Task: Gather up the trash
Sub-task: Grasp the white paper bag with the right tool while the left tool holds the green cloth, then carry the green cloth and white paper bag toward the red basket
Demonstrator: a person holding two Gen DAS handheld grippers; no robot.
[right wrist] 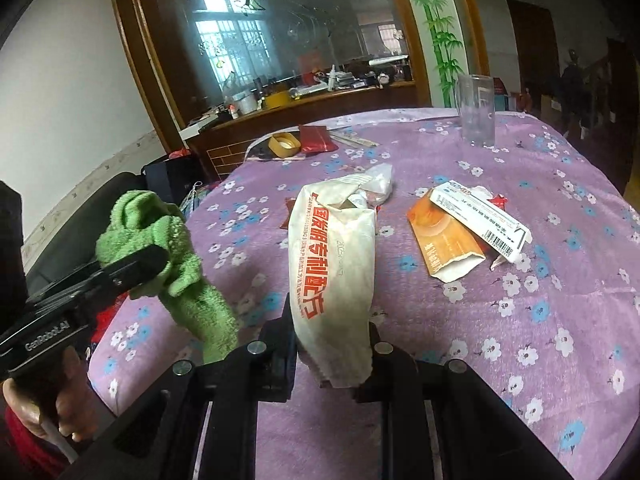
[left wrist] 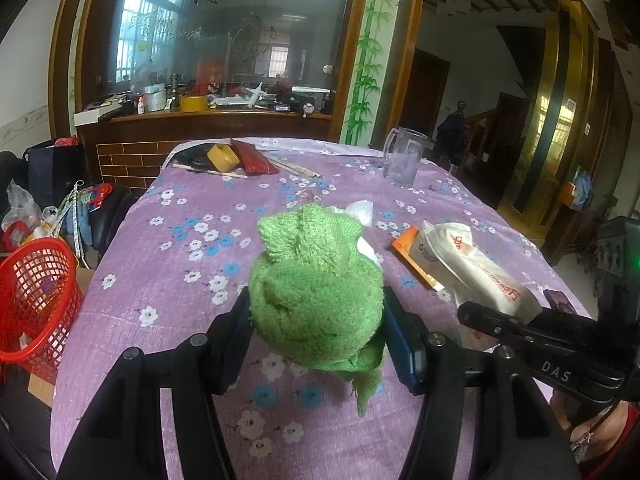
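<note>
White paper bag [right wrist: 334, 276] with red print, crumpled and open at the far end, clamped at its near end between the fingers [right wrist: 370, 360] of the right gripper [right wrist: 332, 364], far end pointing across the tabletop [right wrist: 520, 312]. Whether resting on the cloth or lifted off it, cannot tell. Just right of the bag, lying flat: torn orange packet [right wrist: 444, 240], and overlapping its top edge a white carton [right wrist: 480, 216] with a barcode. Beyond the bag's mouth, crumpled clear plastic [right wrist: 380, 178].

Left of the bag, raised above the tabletop edge: fluffy green towel [left wrist: 316, 296], bunched and squeezed between the fingers [left wrist: 396, 336] of the left gripper [left wrist: 316, 332], one end dangling below.

Farther back on the purple flowered cloth: clear plastic measuring jug [left wrist: 404, 156], upright, well apart from the trash; yellow tape roll [left wrist: 223, 158] beside a red pouch [left wrist: 256, 158] and some sticks at the far edge.

Off the tabletop on the left, red mesh basket [left wrist: 36, 292], tilted.
</note>
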